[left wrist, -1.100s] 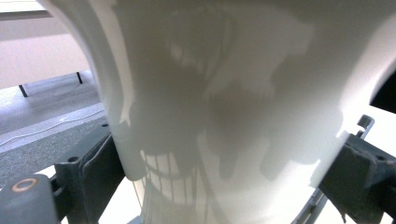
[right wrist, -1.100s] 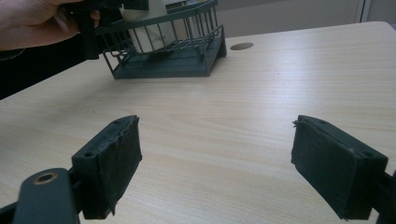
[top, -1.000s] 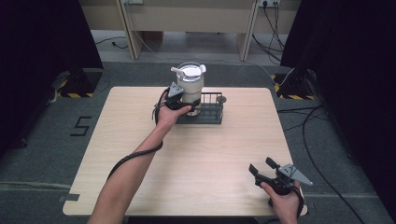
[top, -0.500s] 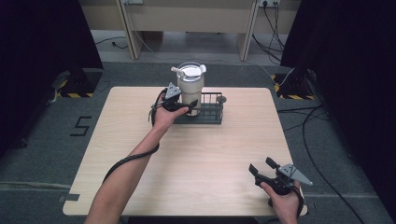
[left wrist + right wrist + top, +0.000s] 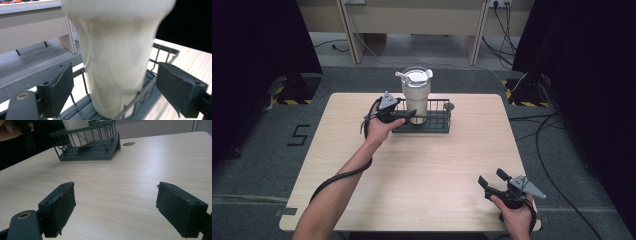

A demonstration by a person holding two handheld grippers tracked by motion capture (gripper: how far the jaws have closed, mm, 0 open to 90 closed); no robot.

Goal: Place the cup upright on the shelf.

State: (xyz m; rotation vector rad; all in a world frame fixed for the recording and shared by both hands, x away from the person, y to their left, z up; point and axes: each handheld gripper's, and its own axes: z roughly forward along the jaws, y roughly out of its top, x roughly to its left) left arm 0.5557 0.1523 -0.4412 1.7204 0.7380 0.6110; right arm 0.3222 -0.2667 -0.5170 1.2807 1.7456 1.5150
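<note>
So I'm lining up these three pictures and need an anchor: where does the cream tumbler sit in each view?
High view: the cream tumbler stands upright at top centre, at the left end of the wire basket.
Left gripper view: it rises through the centre, between the open jaws of the left claw.
Right gripper view: its lower part shows at the top left edge.
Shared landmark: the wire basket holding it.

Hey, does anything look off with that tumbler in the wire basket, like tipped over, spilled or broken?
Nothing stands out. The cream tumbler stands upright in the left end of the wire basket, lid on, with no spill on the table. The left gripper is open, its pads apart from the tumbler's sides.
</note>
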